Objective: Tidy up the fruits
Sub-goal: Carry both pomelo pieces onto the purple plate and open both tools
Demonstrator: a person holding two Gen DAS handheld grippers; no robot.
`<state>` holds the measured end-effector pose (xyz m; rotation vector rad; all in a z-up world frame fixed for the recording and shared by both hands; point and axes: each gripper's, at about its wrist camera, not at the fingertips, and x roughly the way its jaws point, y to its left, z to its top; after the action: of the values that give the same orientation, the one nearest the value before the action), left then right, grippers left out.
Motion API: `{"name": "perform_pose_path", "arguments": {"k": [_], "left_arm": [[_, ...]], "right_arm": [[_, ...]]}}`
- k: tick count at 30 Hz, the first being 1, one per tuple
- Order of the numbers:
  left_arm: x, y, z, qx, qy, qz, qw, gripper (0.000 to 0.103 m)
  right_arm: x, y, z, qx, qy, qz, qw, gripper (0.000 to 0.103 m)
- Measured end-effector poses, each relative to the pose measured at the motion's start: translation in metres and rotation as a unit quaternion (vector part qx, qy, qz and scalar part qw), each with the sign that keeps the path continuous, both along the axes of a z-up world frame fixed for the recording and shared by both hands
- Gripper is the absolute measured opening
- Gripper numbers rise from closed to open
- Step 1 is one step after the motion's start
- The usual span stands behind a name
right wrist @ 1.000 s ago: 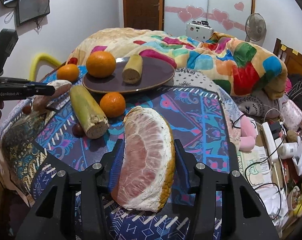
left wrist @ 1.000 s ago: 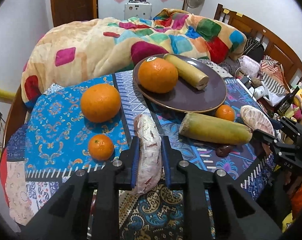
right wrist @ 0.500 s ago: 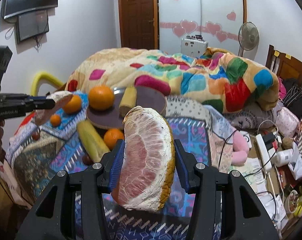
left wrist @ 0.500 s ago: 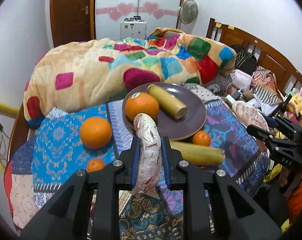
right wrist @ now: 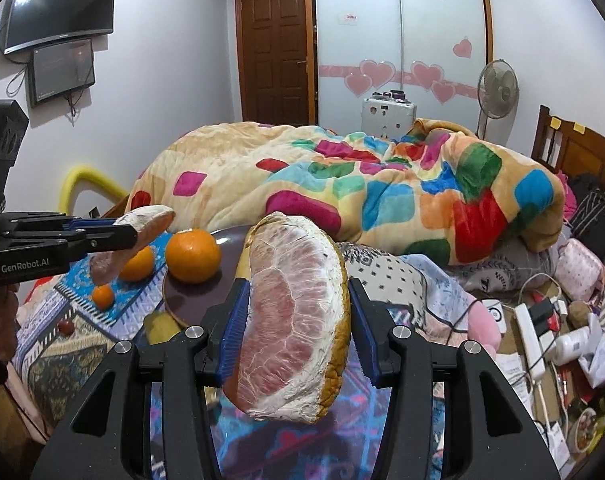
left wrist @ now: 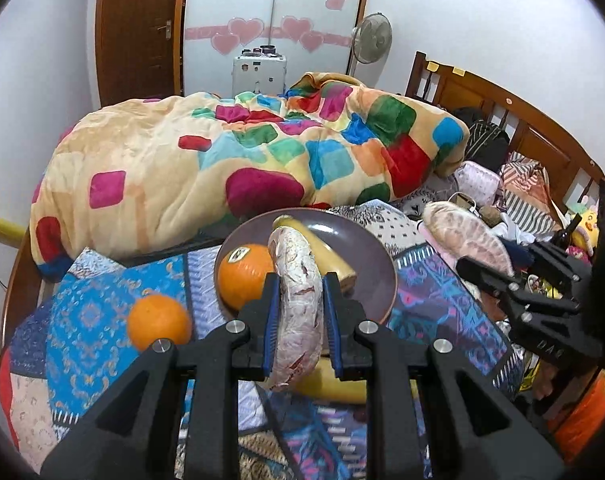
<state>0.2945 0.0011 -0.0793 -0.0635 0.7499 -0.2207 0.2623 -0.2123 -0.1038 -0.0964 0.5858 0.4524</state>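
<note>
My left gripper is shut on a thin pomelo segment and holds it in the air in front of the brown plate. The plate holds a large orange and a yellow-green cane piece. My right gripper is shut on a thick pomelo wedge, raised above the cloth. The wedge also shows at the right of the left wrist view. A second orange lies left of the plate.
The patterned blue cloth bears a small mandarin, a dark small fruit and another cane piece. A patchwork blanket lies behind. Cables and bottles clutter the right side.
Both grippers have risen higher with their pomelo pieces still held. The table and plate look farther below in both views.
</note>
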Motion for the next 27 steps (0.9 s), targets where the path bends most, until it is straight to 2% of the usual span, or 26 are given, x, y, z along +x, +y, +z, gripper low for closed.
{"name": "perform_pose_path", "arguments": {"k": [10, 19, 27], "left_arm": [[0.043, -0.012, -0.003, -0.011, 0.011, 0.003, 0.9999, 0.021], [0.084, -0.027, -0.021, 0.003, 0.036, 0.013, 0.9993, 0.021], [0.099, -0.034, -0.033, 0.009, 0.042, 0.012, 0.999, 0.021]], "right_arm": [[0.047, 0.015, -0.015, -0.016, 0.017, 0.002, 1.0, 0.045], [0.09, 0.028, -0.034, -0.043, 0.058, 0.013, 0.997, 0.045], [0.108, 0.045, -0.043, -0.066, 0.077, 0.029, 0.994, 0.045]]}}
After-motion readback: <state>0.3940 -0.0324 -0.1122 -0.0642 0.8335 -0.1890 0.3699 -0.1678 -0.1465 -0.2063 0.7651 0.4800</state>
